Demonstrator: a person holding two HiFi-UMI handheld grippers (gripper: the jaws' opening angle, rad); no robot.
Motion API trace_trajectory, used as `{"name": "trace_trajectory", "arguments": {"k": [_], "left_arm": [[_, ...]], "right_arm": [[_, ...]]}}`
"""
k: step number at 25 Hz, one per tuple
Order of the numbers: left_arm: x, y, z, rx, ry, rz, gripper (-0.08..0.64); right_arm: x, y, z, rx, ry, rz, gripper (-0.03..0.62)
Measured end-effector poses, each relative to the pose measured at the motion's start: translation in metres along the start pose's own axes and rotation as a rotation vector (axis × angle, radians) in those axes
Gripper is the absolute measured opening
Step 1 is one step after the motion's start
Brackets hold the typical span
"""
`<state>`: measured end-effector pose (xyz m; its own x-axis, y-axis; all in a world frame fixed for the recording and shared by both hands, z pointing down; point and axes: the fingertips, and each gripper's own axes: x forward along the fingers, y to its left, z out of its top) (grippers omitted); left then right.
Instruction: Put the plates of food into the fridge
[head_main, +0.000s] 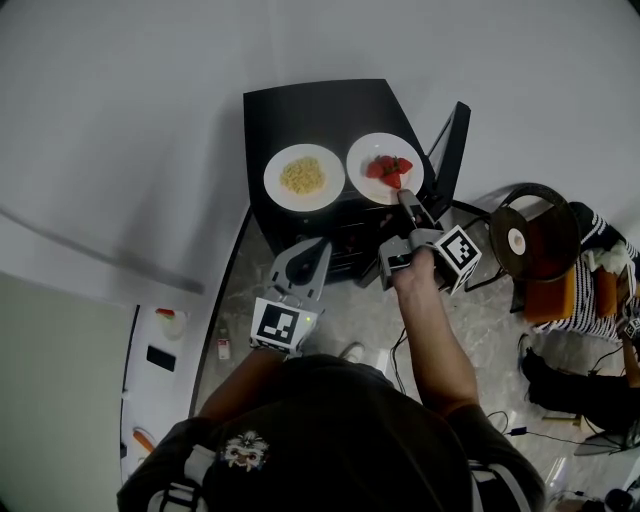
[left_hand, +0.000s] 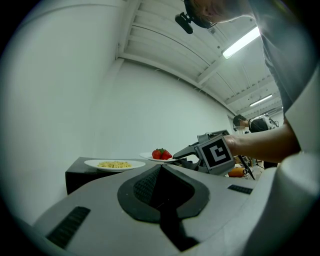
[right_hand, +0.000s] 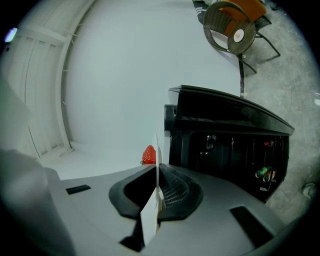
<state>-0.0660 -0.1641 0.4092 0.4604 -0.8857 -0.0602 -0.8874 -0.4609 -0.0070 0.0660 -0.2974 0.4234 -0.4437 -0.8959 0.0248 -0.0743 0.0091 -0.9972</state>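
Observation:
A black mini fridge (head_main: 300, 110) bears two white plates on its top. The left plate (head_main: 303, 177) holds yellow food and shows low at the left in the left gripper view (left_hand: 115, 164). The right plate (head_main: 366, 152) carries strawberries (head_main: 389, 168). My right gripper (head_main: 405, 196) is shut on this plate's near rim. In its own view the rim (right_hand: 156, 165) stands edge-on between the jaws, with a strawberry (right_hand: 149, 155) beyond. My left gripper (head_main: 312, 250) hangs lower, before the fridge front, shut (left_hand: 161, 167) and empty.
The fridge door (head_main: 452, 140) stands open at the right, and bottles (right_hand: 265, 173) show inside. A wicker chair (head_main: 535, 240) with an orange cushion and a seated person (head_main: 600, 290) are at the right. A white counter (head_main: 160, 350) with small items lies at the left.

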Motion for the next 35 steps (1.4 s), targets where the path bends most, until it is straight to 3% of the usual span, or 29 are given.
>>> {"name": "trace_trajectory", "arguments": {"k": [12, 20, 35], "left_arm": [[-0.003, -0.011, 0.001, -0.012, 0.008, -0.008, 0.023], [-0.019, -0.028, -0.011, 0.004, 0.0, -0.029, 0.023], [0.014, -0.018, -0.029, -0.009, 0.067, -0.025, 0.023]], "right_arm": [[-0.047, 0.012, -0.001, -0.021, -0.006, 0.059, 0.035], [-0.103, -0.007, -0.025, -0.059, 0.025, 0.062, 0.035], [-0.121, -0.06, -0.03, -0.029, 0.078, -0.07, 0.034]]}}
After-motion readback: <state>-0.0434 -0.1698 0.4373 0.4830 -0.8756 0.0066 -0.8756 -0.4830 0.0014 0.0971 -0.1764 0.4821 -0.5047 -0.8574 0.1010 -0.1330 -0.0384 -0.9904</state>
